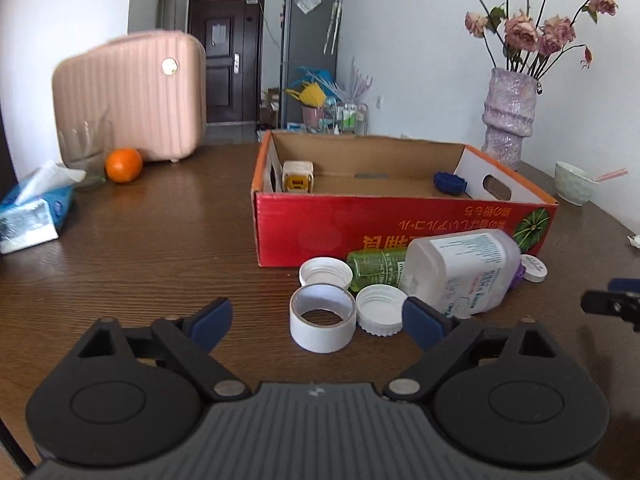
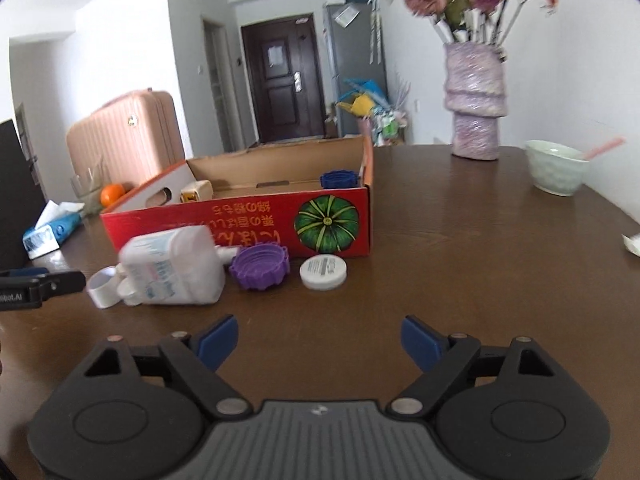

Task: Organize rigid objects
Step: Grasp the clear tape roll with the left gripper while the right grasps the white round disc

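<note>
Red cardboard box (image 1: 400,224) at table centre, already holding two small items. White bottle (image 1: 460,272) lying just before its near wall, long axis level, neck pointing right. Tape roll (image 1: 322,322) nearest. Left gripper (image 1: 316,322) and right gripper (image 2: 320,342) both spread, empty. Best approached low, straddling one piece squarely.

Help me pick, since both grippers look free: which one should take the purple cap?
Right. The purple cap lies just ahead of the open right gripper; from the left gripper the white bottle hides most of it.
</note>
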